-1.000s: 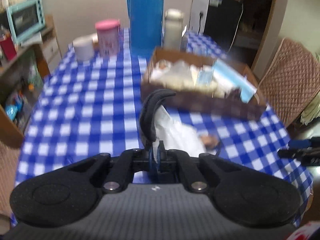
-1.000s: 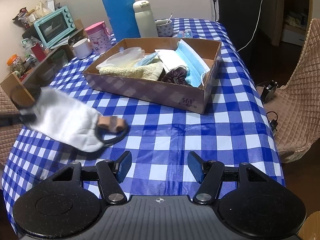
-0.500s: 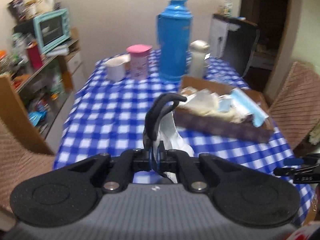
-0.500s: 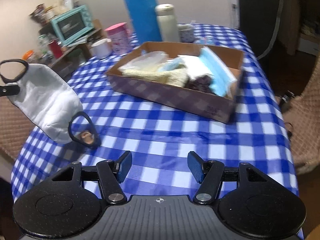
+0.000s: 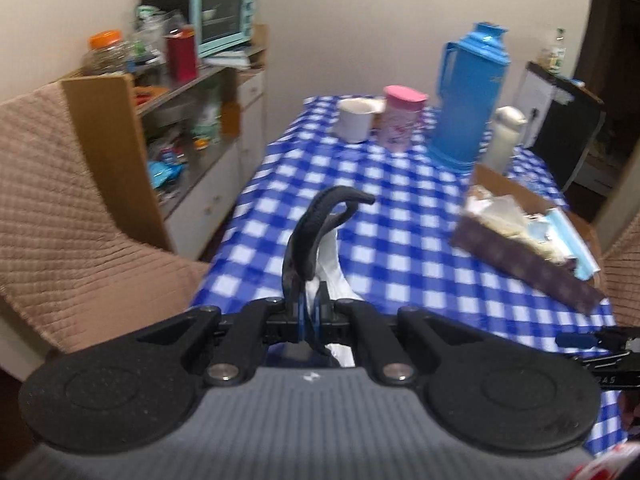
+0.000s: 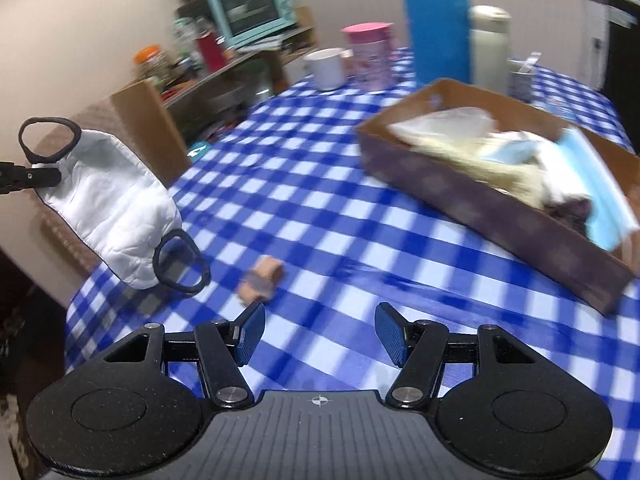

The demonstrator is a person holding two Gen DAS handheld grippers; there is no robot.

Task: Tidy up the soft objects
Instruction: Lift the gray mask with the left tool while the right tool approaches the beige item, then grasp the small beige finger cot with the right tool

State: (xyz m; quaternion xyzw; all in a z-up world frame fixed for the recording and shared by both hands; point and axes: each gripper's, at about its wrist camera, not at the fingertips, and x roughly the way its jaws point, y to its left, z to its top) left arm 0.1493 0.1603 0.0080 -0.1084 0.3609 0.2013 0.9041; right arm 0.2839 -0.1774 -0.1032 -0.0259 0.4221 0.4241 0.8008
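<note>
- Right now the left gripper is clamped tight on a white cloth face mask, pinching it by one edge next to a black ear loop, and the mask hangs clear of the checkered tablecloth.
- From the right-hand camera the mask dangles at about nine o'clock, its lower ear loop sagging free above the table's corner.
- It looks very light and wholly limp; it should swing and fold as it is carried, so an edge pinch is enough, though a loop could snag on something.
- Meanwhile the right gripper stands with its blue pads apart and nothing between them.
- A small tan object, too blurred to identify, lies on the cloth just ahead of it at eleven o'clock.
- Over at two o'clock sits the cardboard box, already holding a blue mask and other soft things, probably where this one belongs.
</note>
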